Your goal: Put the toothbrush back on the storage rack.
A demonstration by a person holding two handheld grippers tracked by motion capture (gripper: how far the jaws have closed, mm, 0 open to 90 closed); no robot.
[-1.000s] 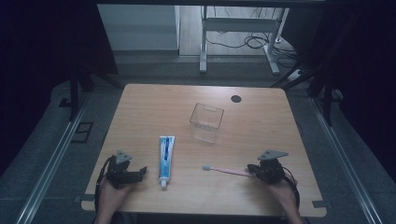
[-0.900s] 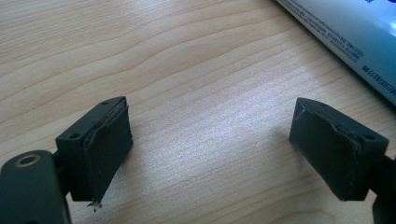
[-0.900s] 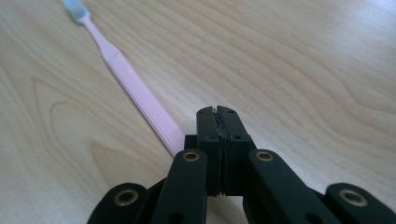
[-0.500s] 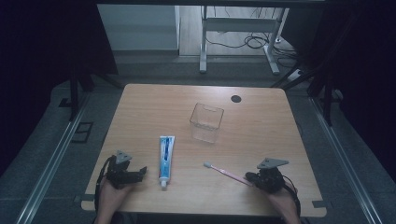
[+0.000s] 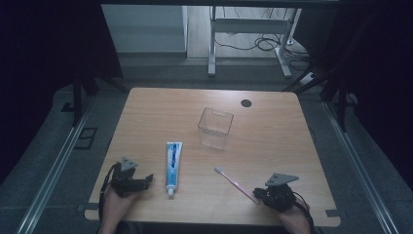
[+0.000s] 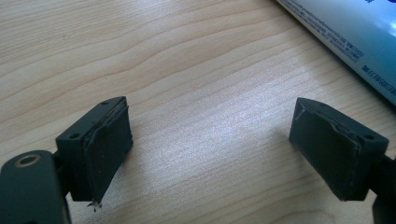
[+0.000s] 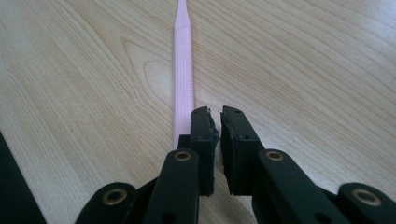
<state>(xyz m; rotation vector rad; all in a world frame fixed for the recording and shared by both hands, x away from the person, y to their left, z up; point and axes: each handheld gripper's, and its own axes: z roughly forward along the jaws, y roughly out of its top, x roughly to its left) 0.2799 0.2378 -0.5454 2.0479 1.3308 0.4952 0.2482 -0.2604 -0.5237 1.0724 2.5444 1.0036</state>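
Note:
A pink toothbrush (image 5: 237, 184) lies at an angle on the wooden table (image 5: 272, 141), bristle end toward the centre. My right gripper (image 5: 261, 195) sits at its handle end near the front edge. In the right gripper view the gripper (image 7: 218, 114) is shut with nothing between its jaws, and the toothbrush handle (image 7: 182, 60) runs along the table just left of the left jaw. A blue and white toothpaste tube (image 5: 173, 162) lies front left of centre. My left gripper (image 5: 145, 181) rests beside it, open wide (image 6: 212, 126) over bare wood, with the tube (image 6: 345, 32) at the upper right.
A clear plastic container (image 5: 215, 127) stands upright at the table's centre. A small black disc (image 5: 246, 103) sits near the far edge. Metal desk legs and cables (image 5: 253, 44) stand on the floor beyond the table.
My right gripper has drawn back toward the front edge, and the toothbrush's handle end has swung that way with it. The left gripper has stayed put.

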